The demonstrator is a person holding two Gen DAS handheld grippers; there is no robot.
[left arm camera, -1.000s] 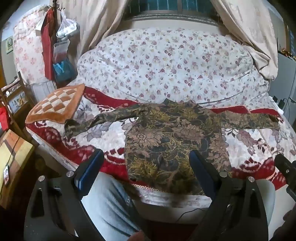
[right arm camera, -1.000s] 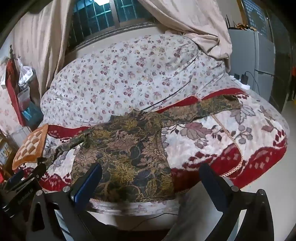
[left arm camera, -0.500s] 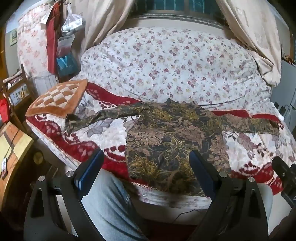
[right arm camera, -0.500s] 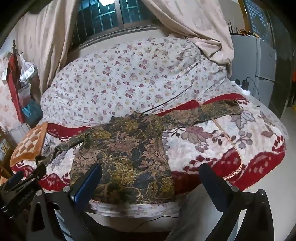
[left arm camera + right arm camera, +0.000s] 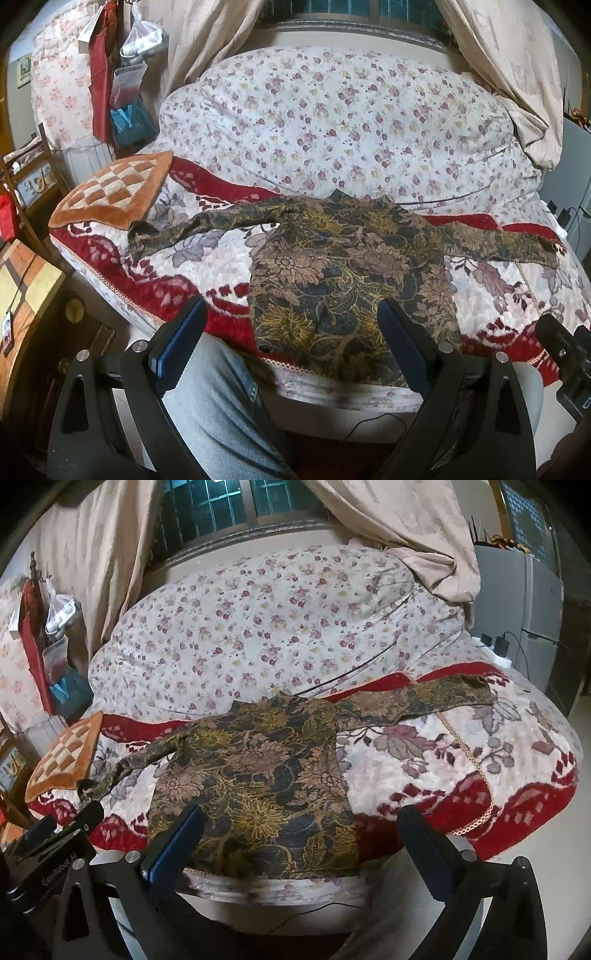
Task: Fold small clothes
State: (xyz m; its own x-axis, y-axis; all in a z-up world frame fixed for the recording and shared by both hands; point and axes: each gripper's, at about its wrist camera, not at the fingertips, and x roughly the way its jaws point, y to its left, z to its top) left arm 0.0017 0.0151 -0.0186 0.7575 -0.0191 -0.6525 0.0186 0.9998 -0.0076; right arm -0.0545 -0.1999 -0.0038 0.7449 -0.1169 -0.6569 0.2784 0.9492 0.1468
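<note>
Brown floral shirt (image 5: 347,273) lies spread at the bed's (image 5: 517,295) front edge, unfolded; left gripper (image 5: 291,332) and right gripper (image 5: 301,834) hover released; next, grasp a sleeve.

A red-and-white floral blanket (image 5: 207,266) (image 5: 454,760) is covering the bed. Behind the blanket, a big quilt with small flowers (image 5: 332,122) (image 5: 258,627) is lying heaped up. An orange checkered cushion (image 5: 114,192) (image 5: 62,764) is resting on the blanket's left end. Beige curtains (image 5: 509,55) (image 5: 399,528) are hanging above the quilt, framing a dark window (image 5: 221,506). Left of the quilt, plastic bags (image 5: 129,96) are dangling from a hook. A white power strip (image 5: 495,650) is lying just beyond the blanket's right end
</note>
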